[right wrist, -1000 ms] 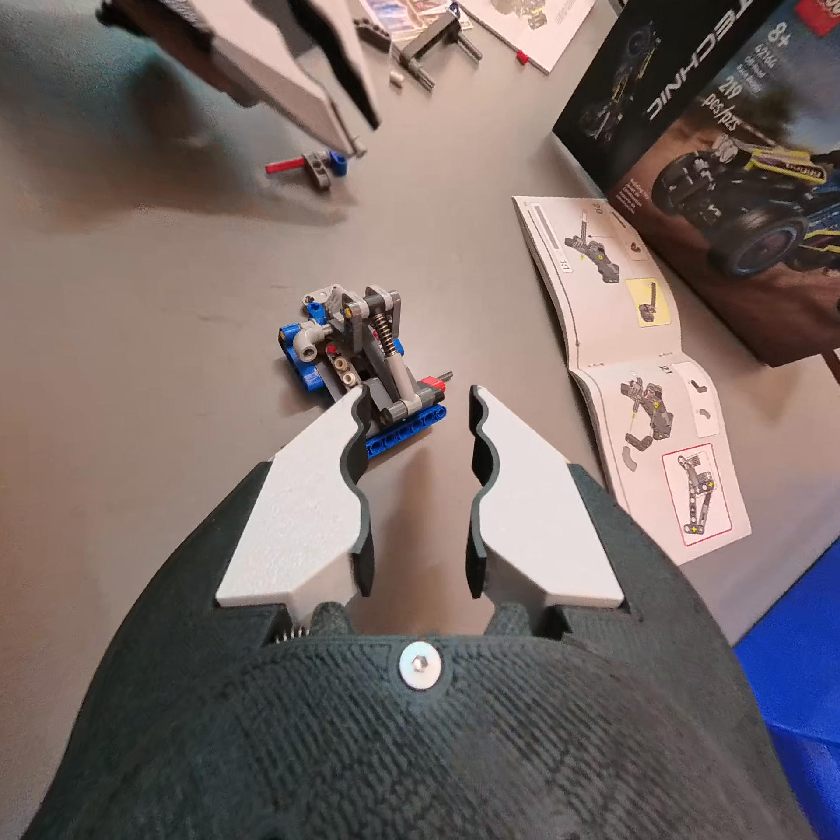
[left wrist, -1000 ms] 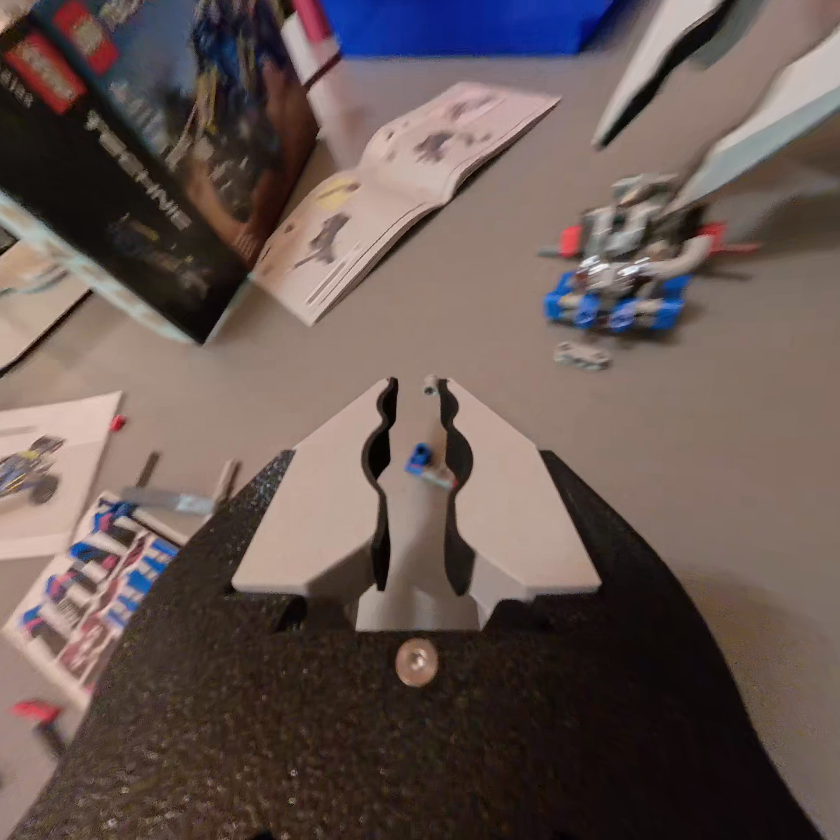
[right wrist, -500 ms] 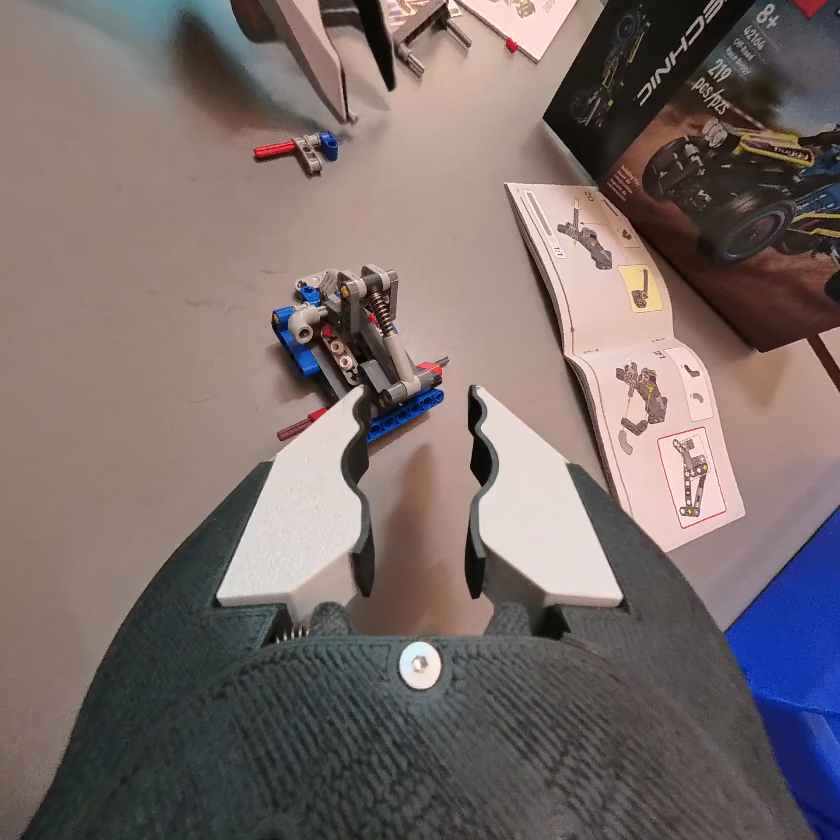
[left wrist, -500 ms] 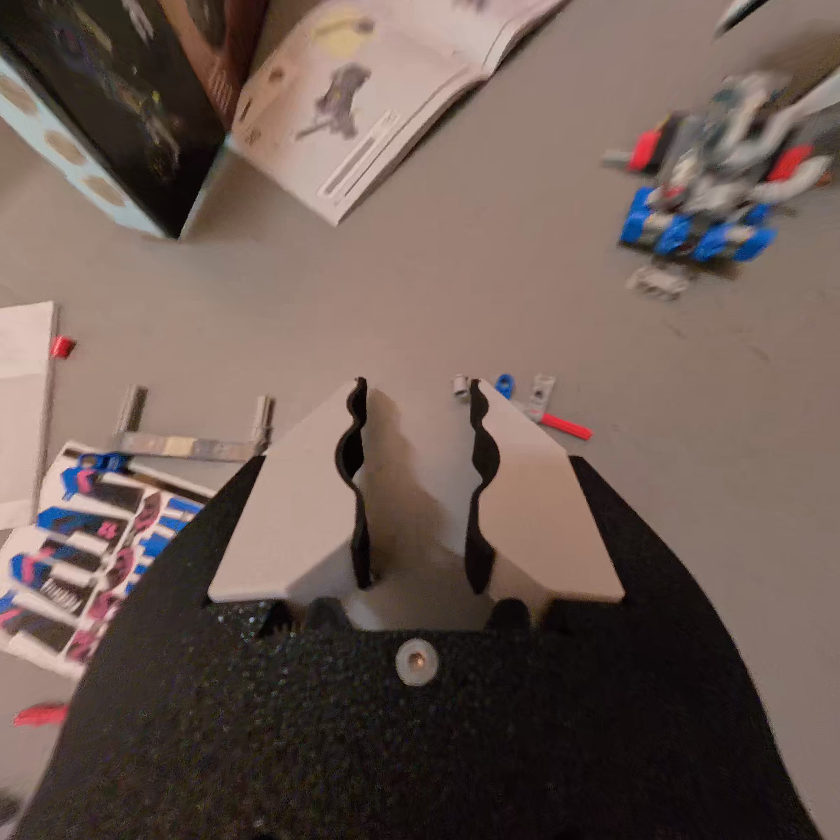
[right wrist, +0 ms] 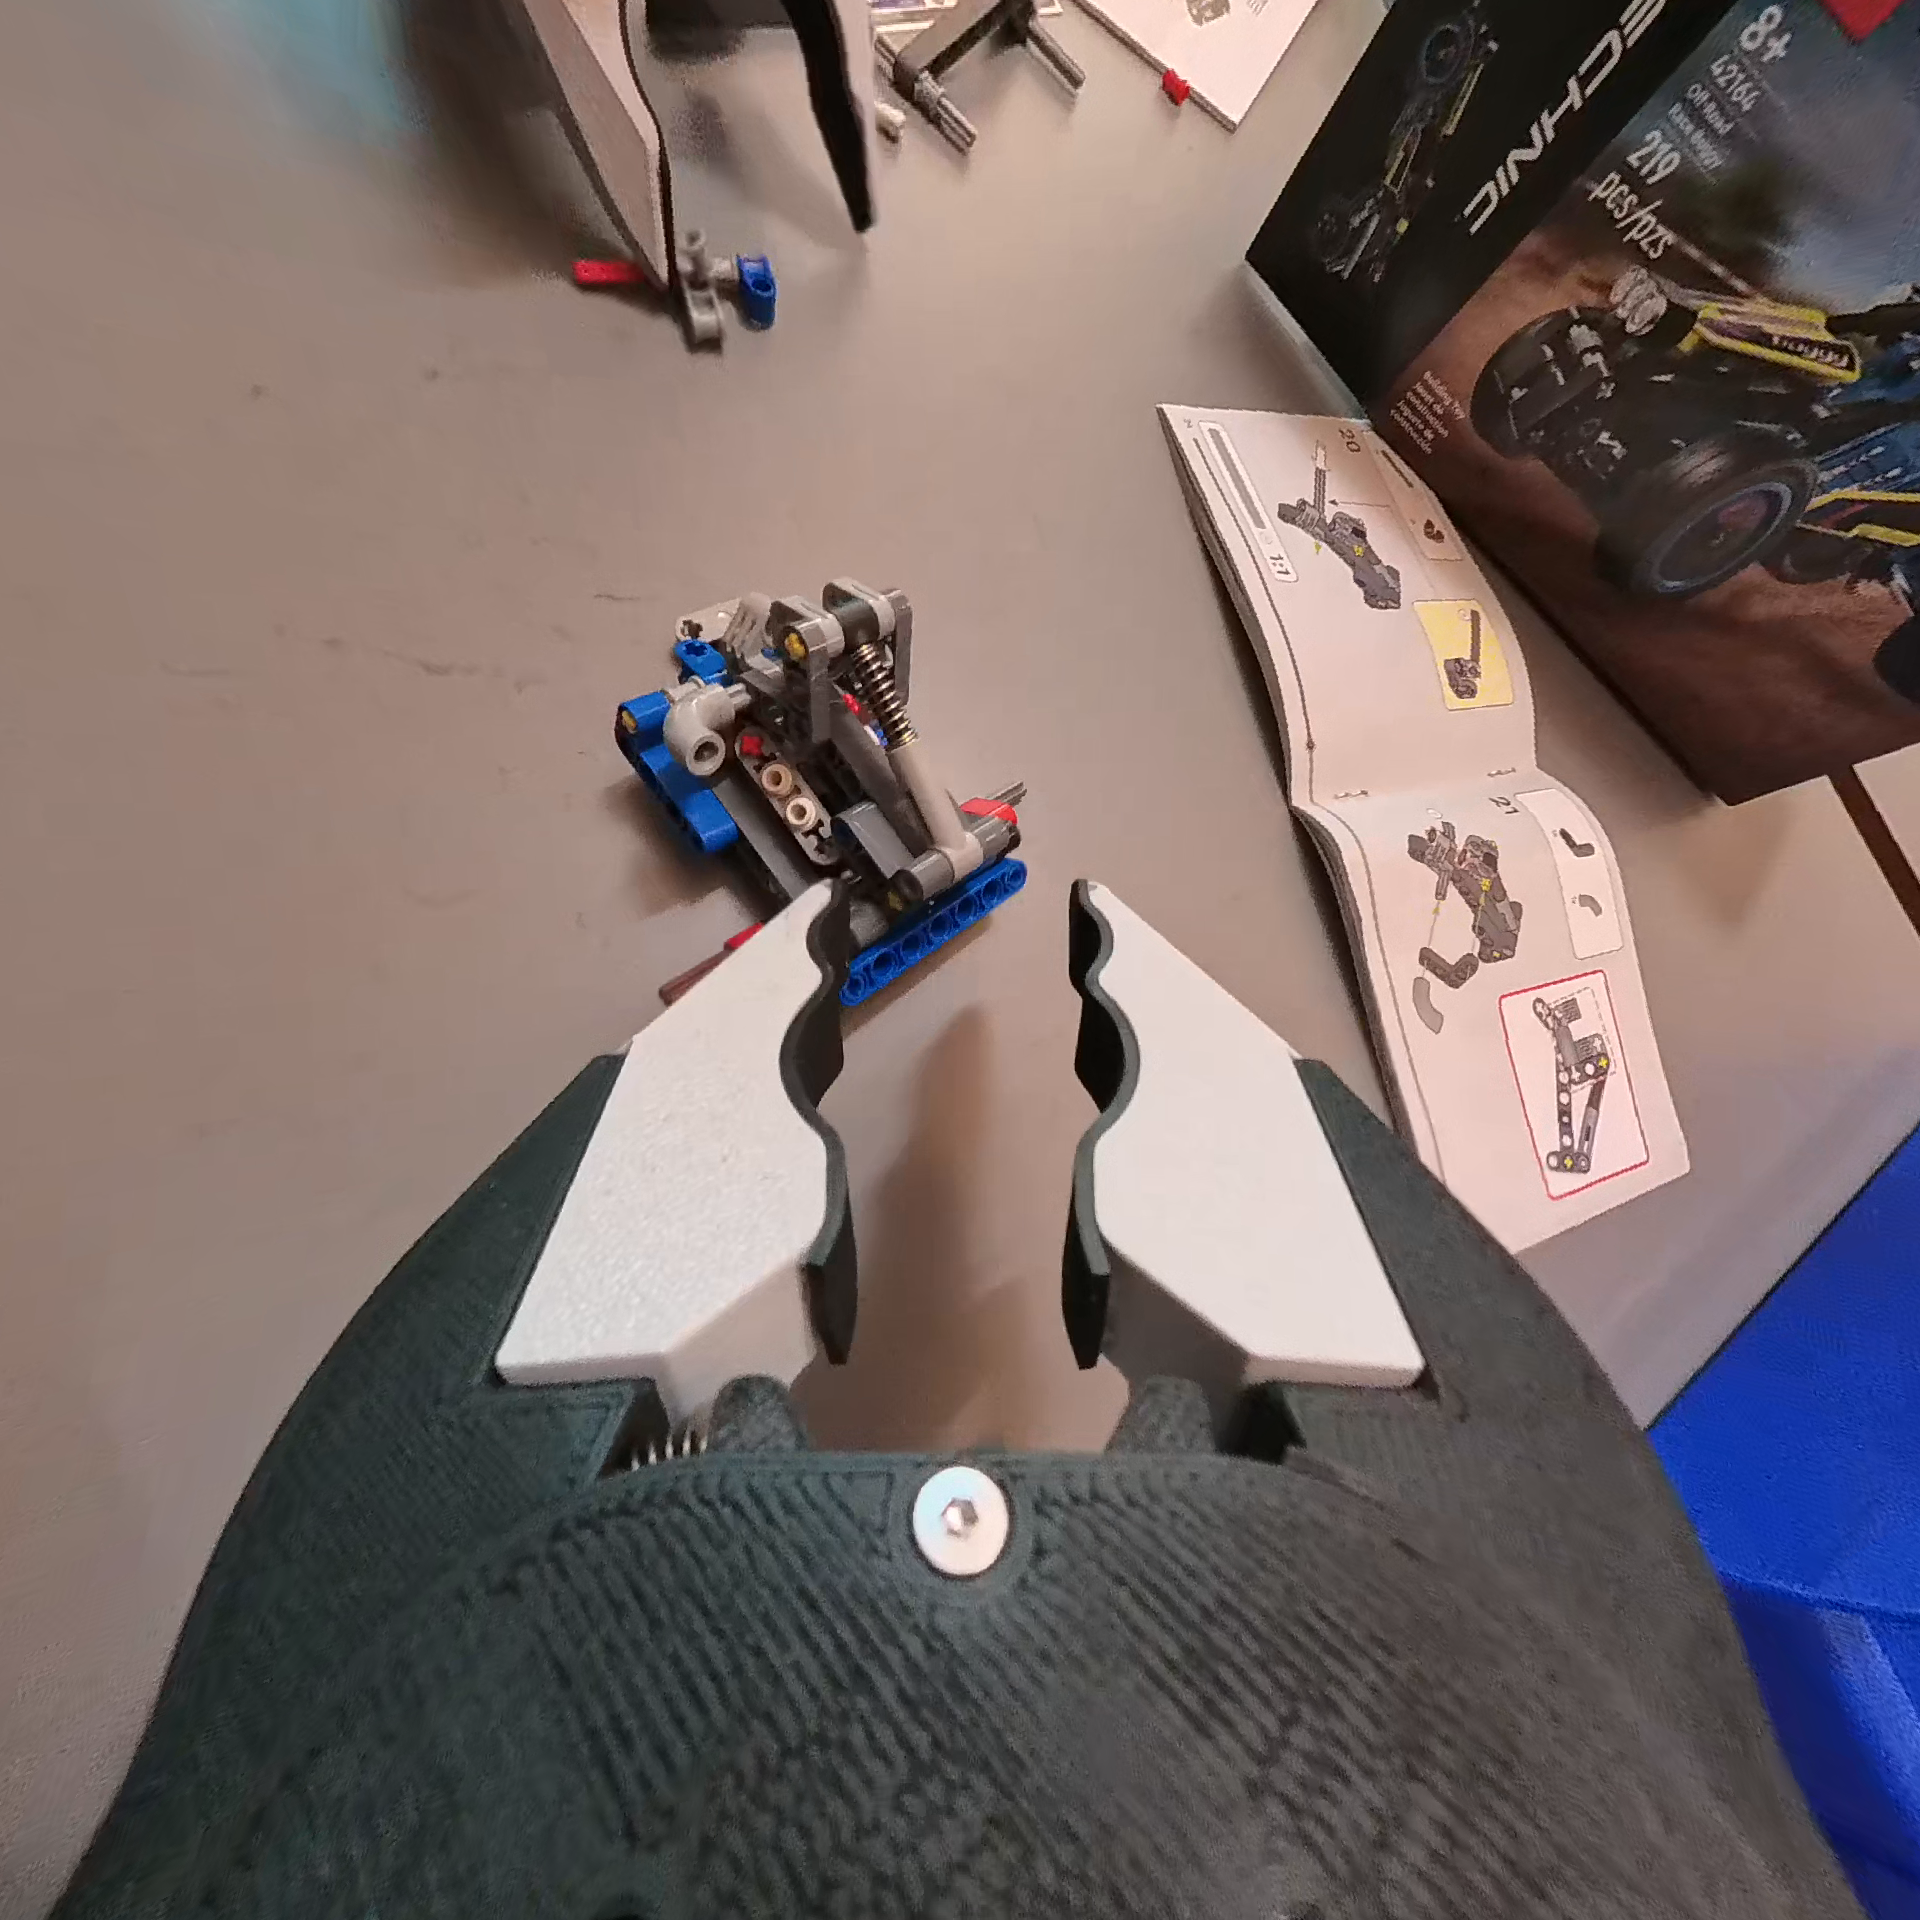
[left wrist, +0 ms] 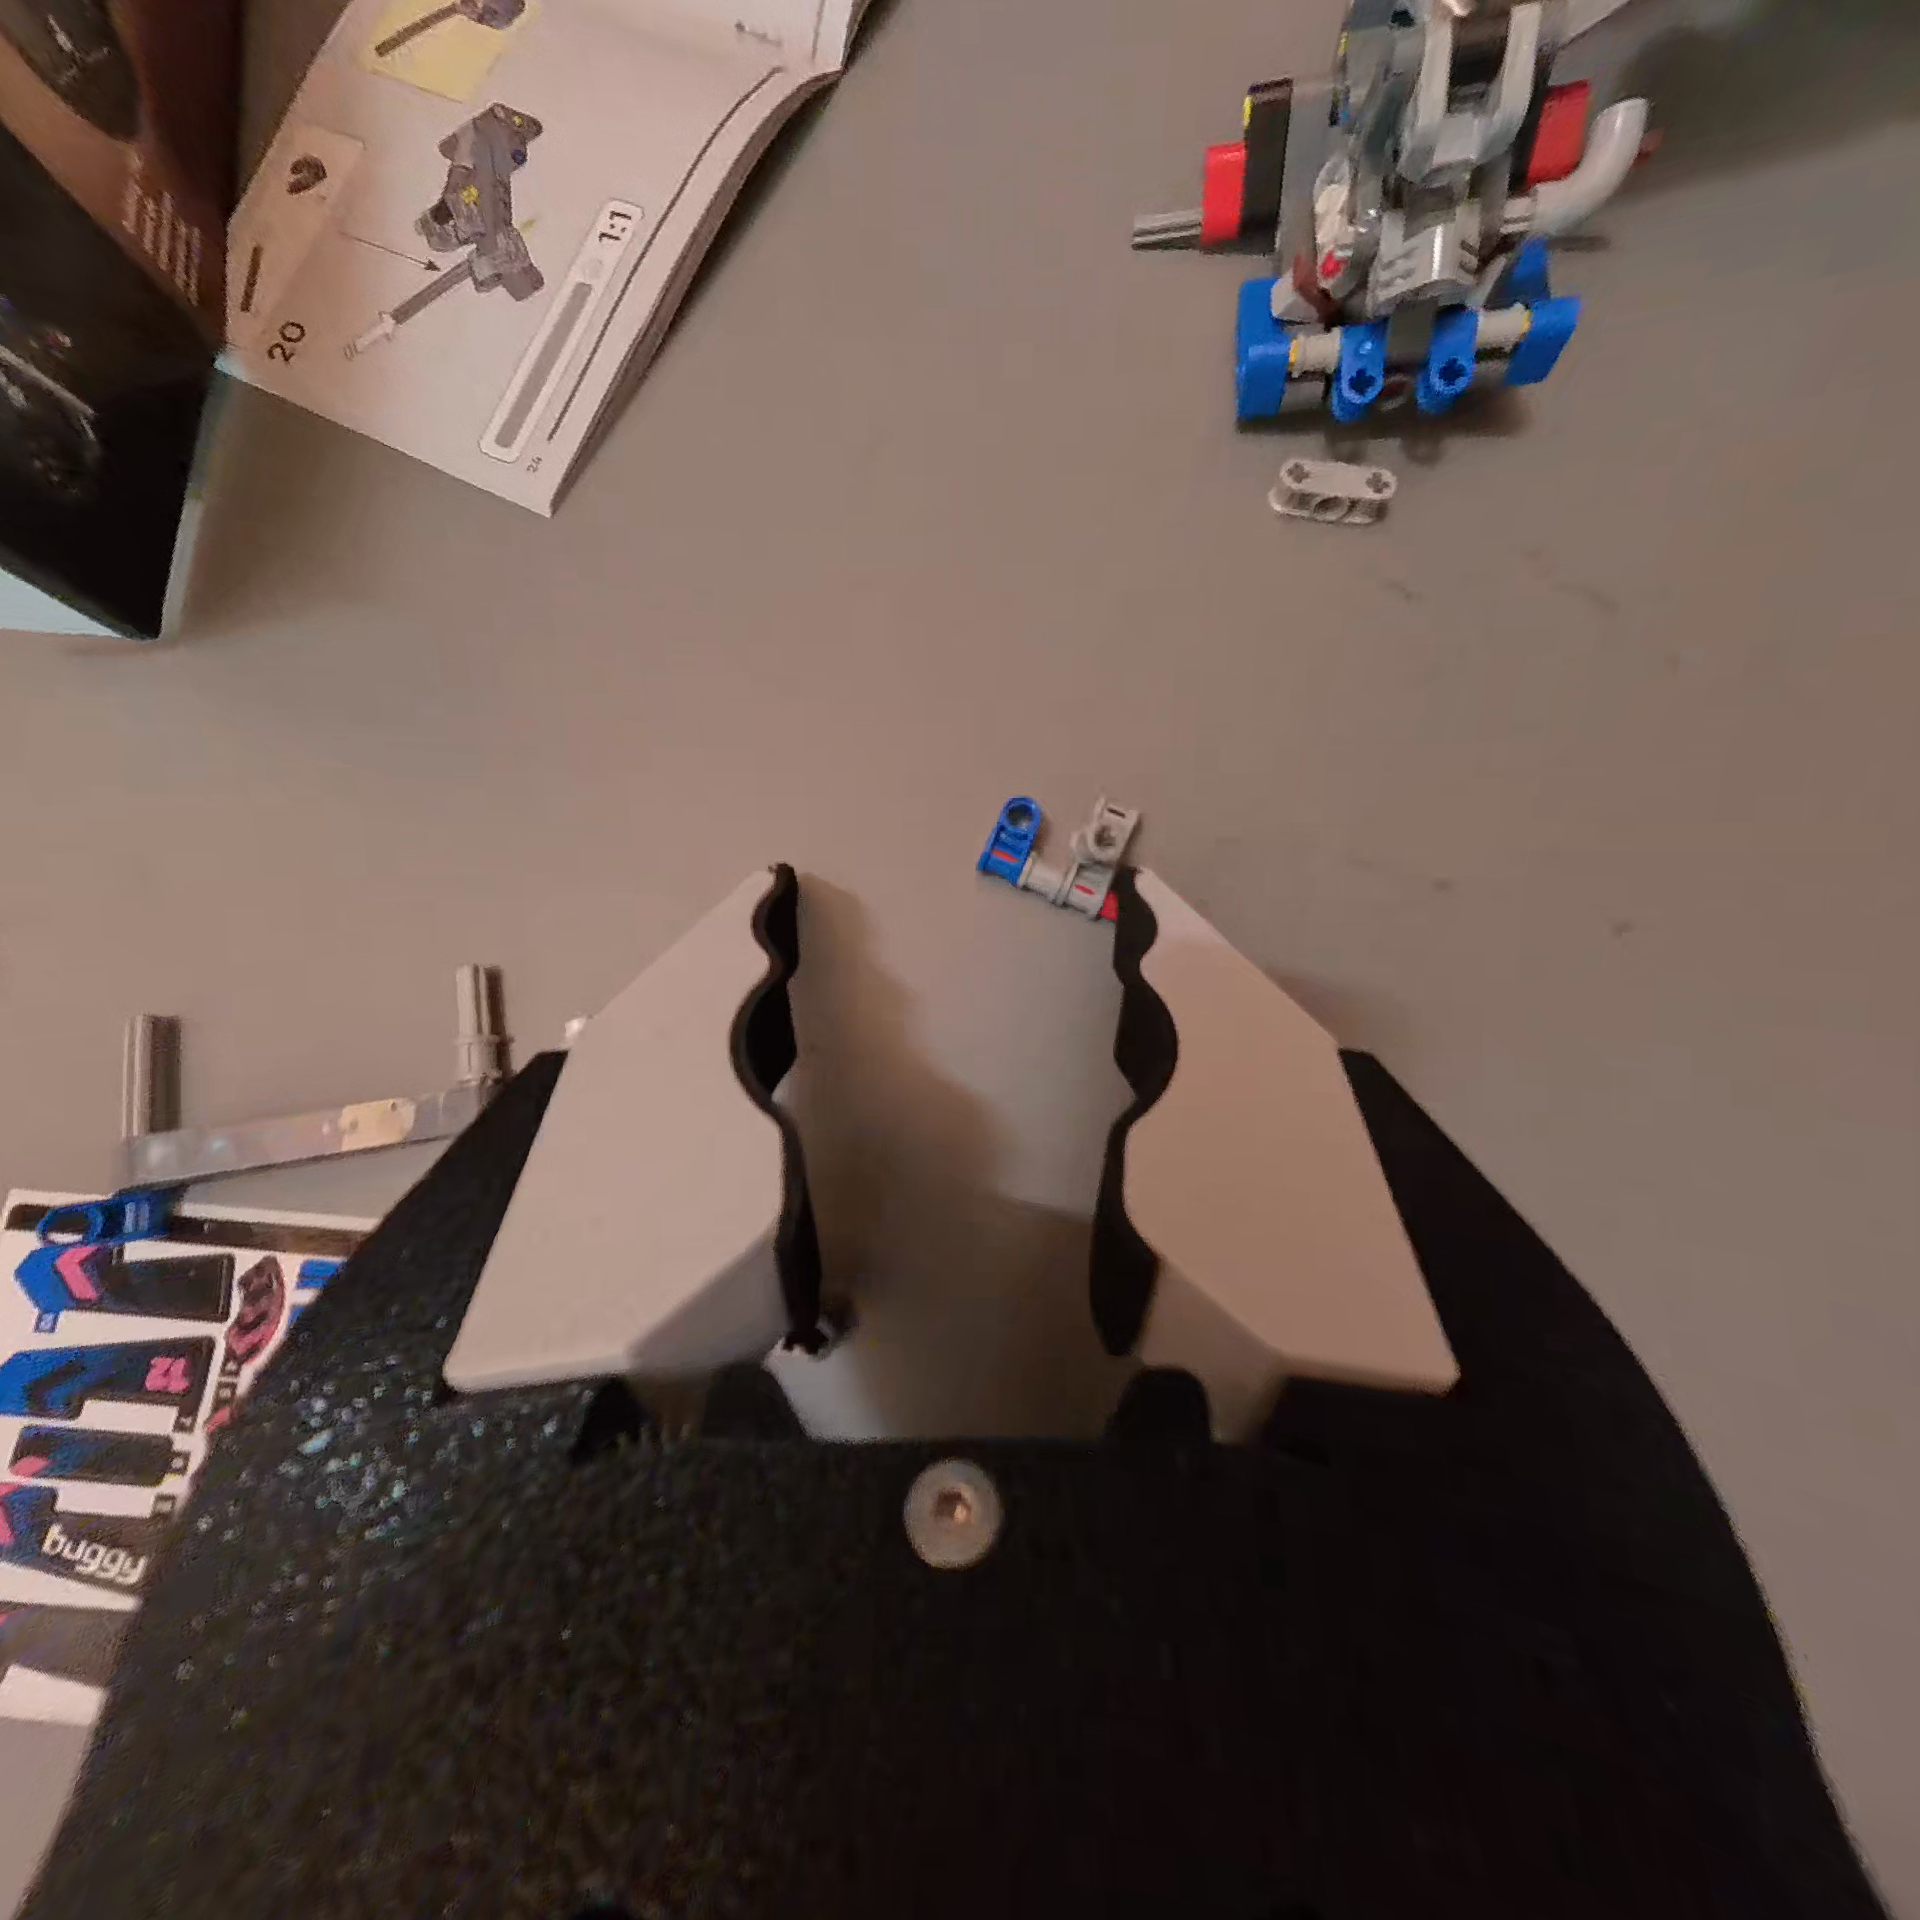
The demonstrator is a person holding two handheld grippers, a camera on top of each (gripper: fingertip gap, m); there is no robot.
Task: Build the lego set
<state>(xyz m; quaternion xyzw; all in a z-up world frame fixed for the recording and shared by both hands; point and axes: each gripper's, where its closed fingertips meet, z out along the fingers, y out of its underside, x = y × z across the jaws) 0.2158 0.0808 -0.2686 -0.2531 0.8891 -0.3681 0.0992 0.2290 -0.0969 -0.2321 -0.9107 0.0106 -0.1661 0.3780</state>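
My left gripper (left wrist: 956,878) is open and empty, low over the grey table (left wrist: 1039,644). A small piece (left wrist: 1060,862), a blue and a grey connector on a red axle, lies on the table just ahead of my right fingertip (left wrist: 1195,997). The right wrist view shows the same piece (right wrist: 717,281) on the table at the left gripper's (right wrist: 761,244) tips, with nothing gripped. My right gripper (right wrist: 954,894) is open and empty. Its left fingertip (right wrist: 769,966) overlaps the near edge of a blue and grey brick assembly (right wrist: 810,748) with a spring, which also shows in the left wrist view (left wrist: 1403,260).
An open instruction booklet (right wrist: 1455,831) and the set's box (right wrist: 1662,312) lie to the right of the assembly. A sticker sheet (left wrist: 114,1351), a grey frame part (left wrist: 312,1122) and a small grey beam (left wrist: 1333,488) lie on the table. A blue bin (right wrist: 1818,1455) stands at the near right.
My left jaws have opened wide and the gripper has moved over the table; the small blue and grey piece now lies ahead of its right fingertip. My right gripper has barely moved.
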